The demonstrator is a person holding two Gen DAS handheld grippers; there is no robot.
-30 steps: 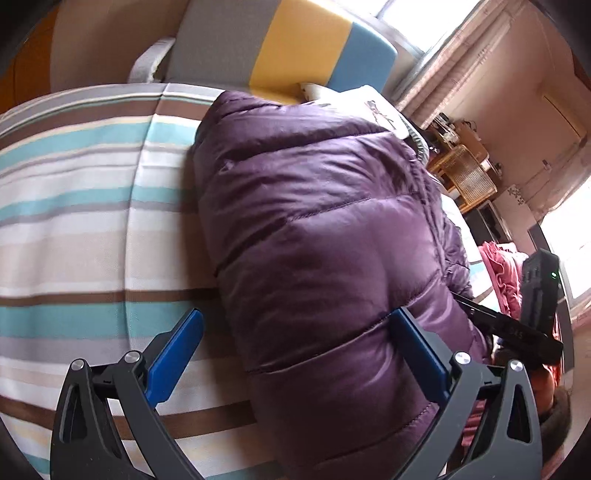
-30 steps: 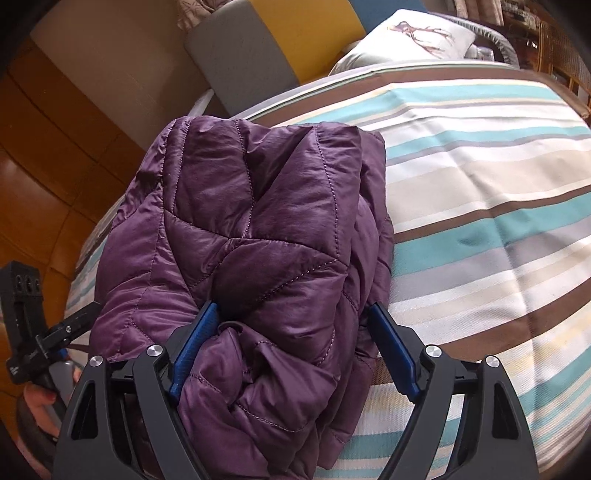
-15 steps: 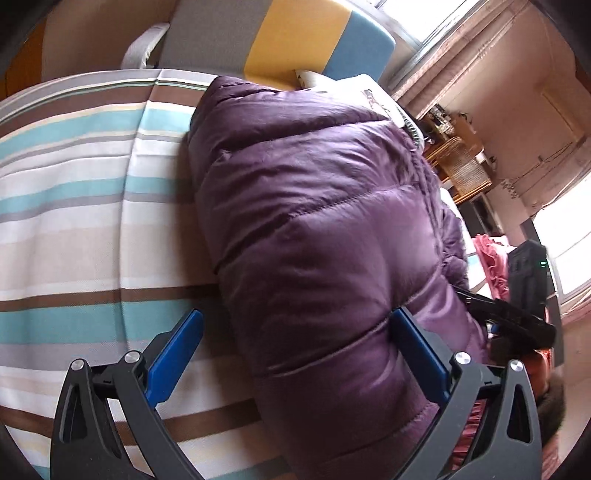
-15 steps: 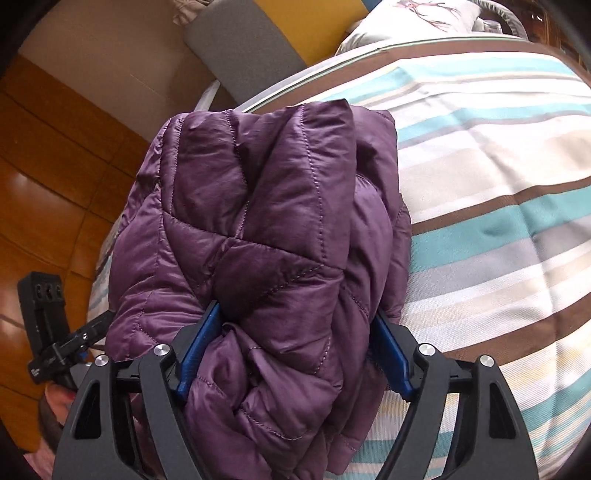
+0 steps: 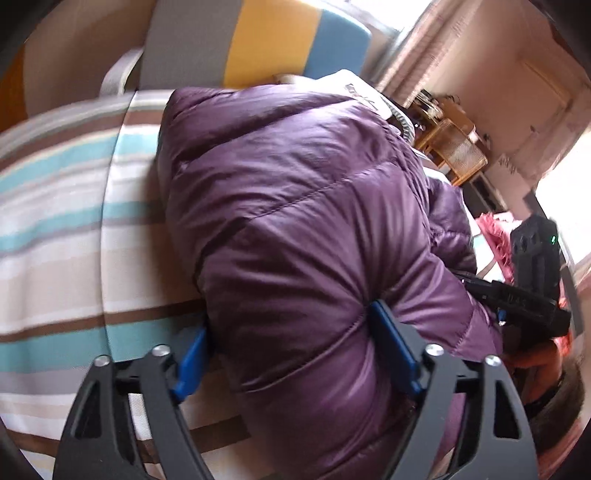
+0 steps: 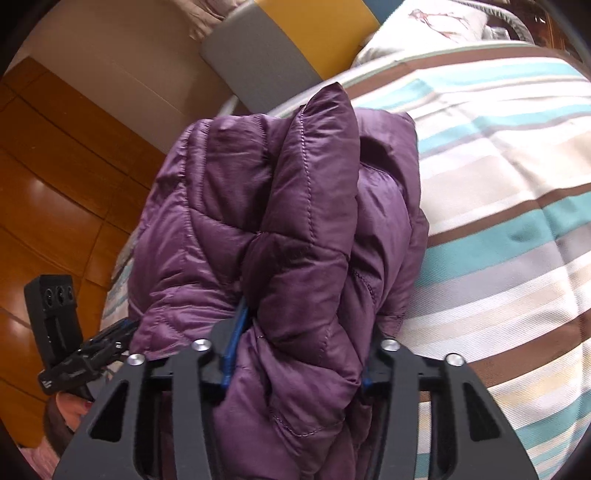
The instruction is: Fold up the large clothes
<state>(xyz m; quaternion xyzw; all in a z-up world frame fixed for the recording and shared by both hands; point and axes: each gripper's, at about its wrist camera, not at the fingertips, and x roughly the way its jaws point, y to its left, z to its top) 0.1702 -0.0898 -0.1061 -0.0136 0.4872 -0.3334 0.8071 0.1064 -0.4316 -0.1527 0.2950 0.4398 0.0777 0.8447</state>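
Observation:
A purple quilted puffer jacket (image 5: 303, 229) lies bunched on a striped bed cover (image 5: 66, 229). My left gripper (image 5: 291, 343) has the near end of the jacket between its blue pads. Its jaws are closing and both pads dent the padding. In the right wrist view the jacket (image 6: 303, 229) is folded into a thick upright wad. My right gripper (image 6: 301, 350) squeezes that wad from both sides, its jaws closing too. The jacket's underside and far edge are hidden.
A grey, yellow and blue cushion (image 5: 258, 40) and a printed pillow (image 6: 436, 26) sit at the bed's head. Wooden floor (image 6: 55, 184) lies beyond the bed's left edge. A wicker cabinet (image 5: 454, 147) and pink cloth (image 5: 495, 236) are at the right. Striped cover (image 6: 498, 184) spreads to the right.
Both pairs of jaws have narrowed onto the jacket. In the right wrist view the jacket is pinched into a taller, tighter ridge. The left gripper now pinches the jacket's end.

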